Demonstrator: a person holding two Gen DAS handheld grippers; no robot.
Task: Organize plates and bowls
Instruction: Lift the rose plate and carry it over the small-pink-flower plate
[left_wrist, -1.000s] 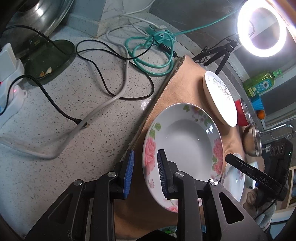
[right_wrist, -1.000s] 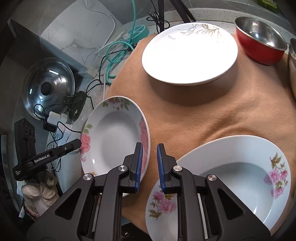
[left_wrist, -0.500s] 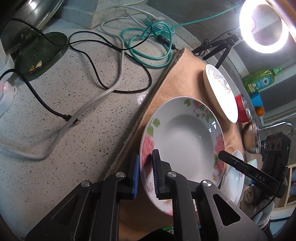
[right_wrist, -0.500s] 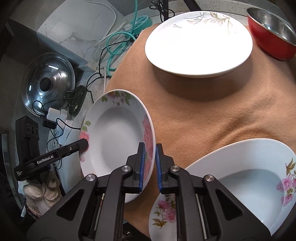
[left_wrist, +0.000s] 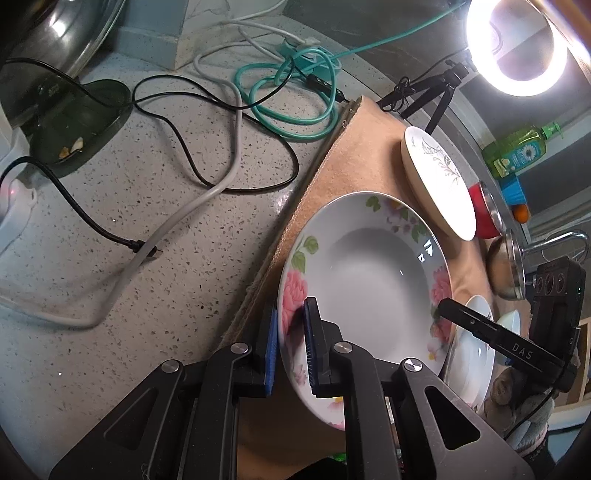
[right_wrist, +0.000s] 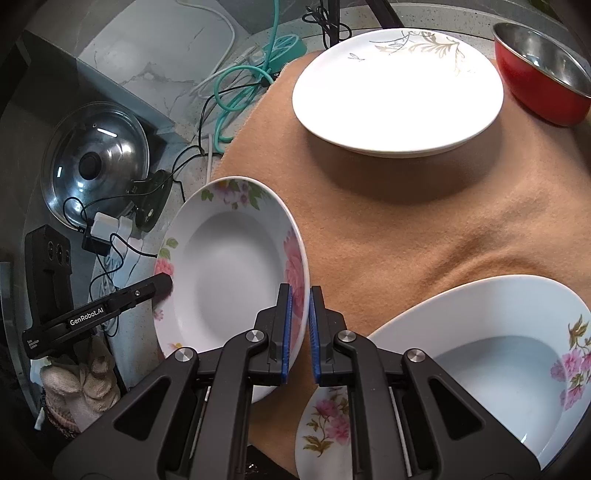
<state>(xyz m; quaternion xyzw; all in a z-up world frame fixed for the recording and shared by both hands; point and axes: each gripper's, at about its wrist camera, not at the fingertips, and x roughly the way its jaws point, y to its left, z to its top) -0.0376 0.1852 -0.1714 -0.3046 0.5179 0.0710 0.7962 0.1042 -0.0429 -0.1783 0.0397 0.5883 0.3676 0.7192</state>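
Observation:
A deep white plate with pink roses on its rim (left_wrist: 369, 288) (right_wrist: 229, 273) is held tilted over the left edge of the brown cloth (right_wrist: 406, 229). My left gripper (left_wrist: 290, 325) is shut on its left rim, seen as a black finger (right_wrist: 162, 284) in the right wrist view. On the opposite rim my right gripper (right_wrist: 300, 306) is shut as well, its finger (left_wrist: 447, 306) showing in the left wrist view. A flat white plate with a grey leaf pattern (right_wrist: 395, 92) lies further back, a red bowl (right_wrist: 539, 66) beside it.
Two more flowered deep plates (right_wrist: 498, 369) overlap at the lower right. A steel bowl (left_wrist: 506, 269) and a tap stand past them. Cables (left_wrist: 288, 96), a pot lid (right_wrist: 96, 162) and a charger lie on the speckled counter (left_wrist: 147, 258) to the left. A ring light (left_wrist: 517, 40) glares behind.
Both grippers have closed on the rose plate's rim, left jaws from wide apart, right from a narrow gap. The plate now sits tilted between them.

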